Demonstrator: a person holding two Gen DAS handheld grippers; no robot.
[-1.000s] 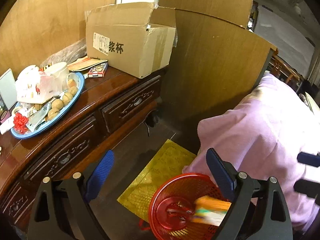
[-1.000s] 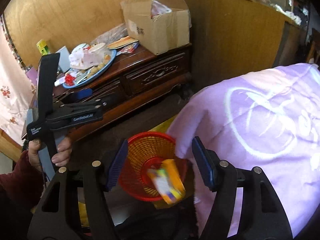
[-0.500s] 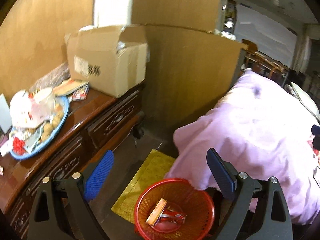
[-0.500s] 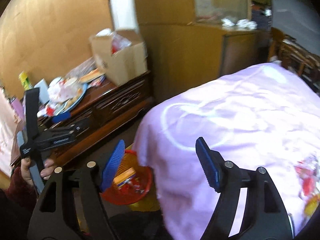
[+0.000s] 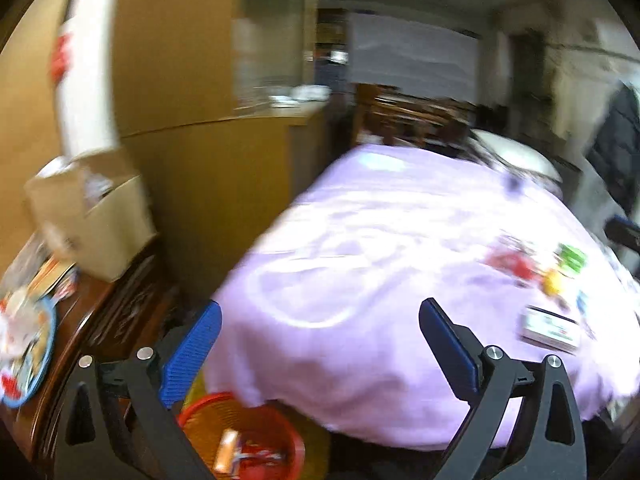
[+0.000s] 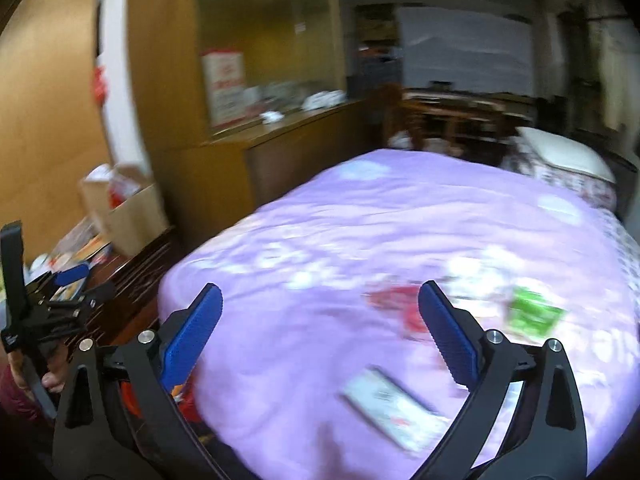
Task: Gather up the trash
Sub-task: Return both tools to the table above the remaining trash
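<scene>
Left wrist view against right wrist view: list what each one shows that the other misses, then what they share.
Only the left wrist view shows the inside of the red basket on the floor, with wrappers in it, and the blue-rimmed plate on the dresser. Only the right wrist view shows the left gripper from outside, held in a hand beside the dresser. Both show the purple bedspread with blurred litter on it: a red wrapper, a green packet and a white flat pack, plus the cardboard box. The right gripper hangs open over the bed.
</scene>
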